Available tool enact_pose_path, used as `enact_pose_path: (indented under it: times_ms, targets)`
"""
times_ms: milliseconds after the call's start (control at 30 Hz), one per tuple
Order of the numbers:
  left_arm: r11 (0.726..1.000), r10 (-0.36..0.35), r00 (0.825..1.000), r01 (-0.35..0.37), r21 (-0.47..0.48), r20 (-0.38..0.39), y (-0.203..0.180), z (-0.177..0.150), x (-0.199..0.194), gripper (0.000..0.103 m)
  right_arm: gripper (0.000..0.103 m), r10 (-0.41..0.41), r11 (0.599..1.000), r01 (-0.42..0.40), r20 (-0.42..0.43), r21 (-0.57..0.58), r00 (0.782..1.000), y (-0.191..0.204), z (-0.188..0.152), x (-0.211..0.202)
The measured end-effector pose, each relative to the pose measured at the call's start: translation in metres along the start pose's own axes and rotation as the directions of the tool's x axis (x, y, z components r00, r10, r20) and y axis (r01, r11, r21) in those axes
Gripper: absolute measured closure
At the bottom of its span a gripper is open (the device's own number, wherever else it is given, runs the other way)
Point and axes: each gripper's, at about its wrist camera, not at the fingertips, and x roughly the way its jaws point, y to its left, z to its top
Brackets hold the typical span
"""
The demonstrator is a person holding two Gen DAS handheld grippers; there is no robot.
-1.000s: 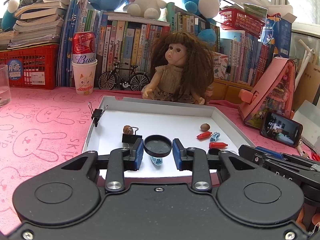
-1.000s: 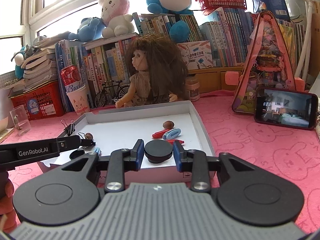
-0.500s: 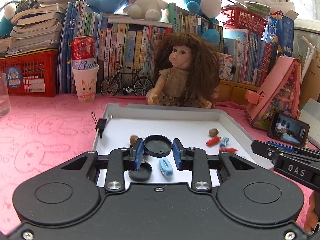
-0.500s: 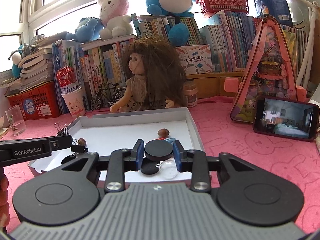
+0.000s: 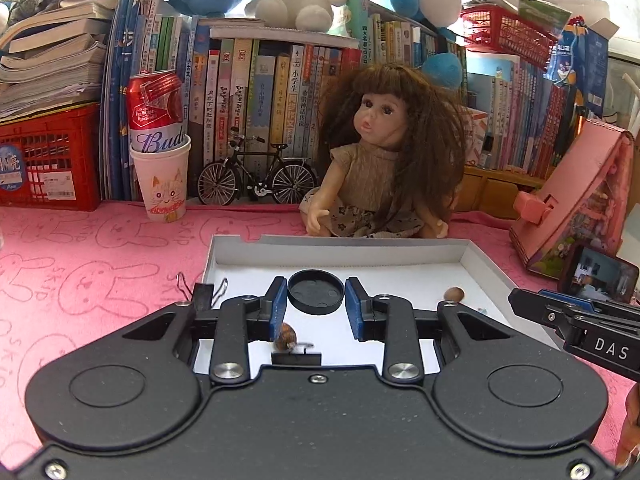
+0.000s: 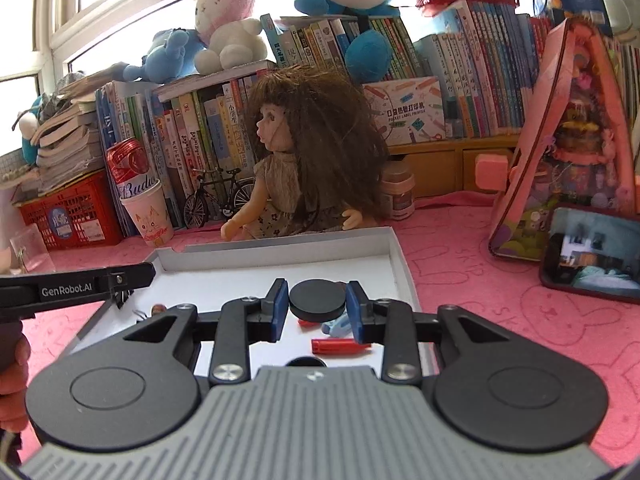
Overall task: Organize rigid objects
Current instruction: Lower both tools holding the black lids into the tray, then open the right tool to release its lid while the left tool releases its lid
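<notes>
Black round caps: my left gripper (image 5: 316, 308) clamped one cap (image 5: 316, 297), my right gripper (image 6: 317, 312) another disc (image 6: 318, 300), above the white tray (image 6: 280, 246).

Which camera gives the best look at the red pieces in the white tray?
The right wrist view: one red piece lies in full sight in the white tray, with another partly hidden behind the black disc. The left wrist view shows none; the gripper body covers that area.

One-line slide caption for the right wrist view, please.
Right gripper shut on a black disc above the white tray.
</notes>
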Motion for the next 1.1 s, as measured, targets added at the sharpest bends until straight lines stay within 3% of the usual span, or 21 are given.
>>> enact_pose_path:
  times_ms: [167, 667, 800, 1100]
  targets:
    - [1.000, 0.018, 0.999, -0.019, -0.014, -0.027, 0.005, 0.004, 0.019, 0.073, 0.066, 0.059, 0.996, -0.057, -0.029, 0.067, 0.998, -0.002, 0.007, 0.021]
    - [0.997, 0.051, 0.993, -0.057, -0.056, -0.106, 0.014, -0.006, 0.053, 0.073, 0.066, 0.128, 0.976, -0.096, -0.157, 0.197, 0.979, 0.000, 0.003, 0.072]
    - [0.995, 0.058, 0.990, -0.068, -0.073, -0.132, 0.018, -0.009, 0.060, 0.073, 0.067, 0.129, 0.976, -0.094, -0.174, 0.197, 0.976, 0.002, -0.003, 0.077]
    - [0.995, 0.095, 0.986, -0.098, -0.015, -0.139, 0.012, -0.011, 0.063, 0.073, 0.067, 0.111, 0.987, -0.084, -0.197, 0.138, 0.974, 0.013, -0.009, 0.082]
